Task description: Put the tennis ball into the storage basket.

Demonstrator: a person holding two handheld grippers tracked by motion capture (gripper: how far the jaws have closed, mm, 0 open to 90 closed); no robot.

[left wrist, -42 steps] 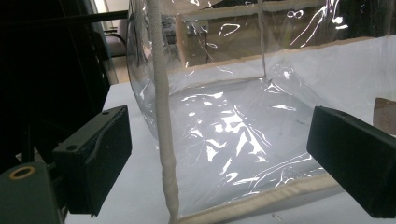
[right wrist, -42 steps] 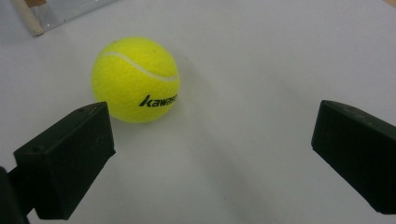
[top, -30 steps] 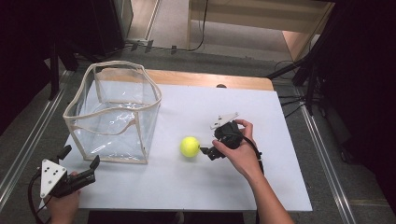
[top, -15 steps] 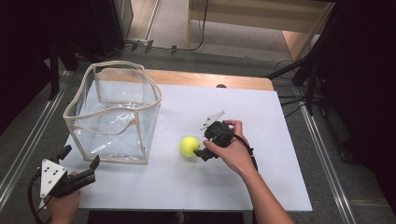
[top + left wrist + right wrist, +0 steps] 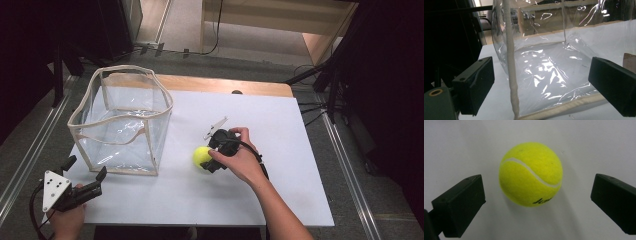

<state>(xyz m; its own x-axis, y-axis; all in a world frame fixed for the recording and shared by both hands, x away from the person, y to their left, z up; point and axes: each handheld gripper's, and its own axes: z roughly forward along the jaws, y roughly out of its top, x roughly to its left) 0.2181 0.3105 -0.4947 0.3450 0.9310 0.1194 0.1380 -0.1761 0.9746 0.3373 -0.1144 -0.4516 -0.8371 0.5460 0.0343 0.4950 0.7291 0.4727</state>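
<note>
A yellow tennis ball lies on the white table top near its middle. My right gripper is open and tipped down over the ball, its two black jaws on either side with gaps to the ball. A clear plastic bag with cream fabric edging stands open-topped at the table's left. My left gripper is open at the front left corner, its jaws pointing at the bag's near corner seam without touching it.
A wooden strip runs along the table's far edge. Metal rails flank the table on the floor, and dark stands with cables are at the far right. White surface extends right of the ball.
My right gripper has moved left and down to the ball, so its jaws now straddle it. The left gripper and the bag have stayed still.
</note>
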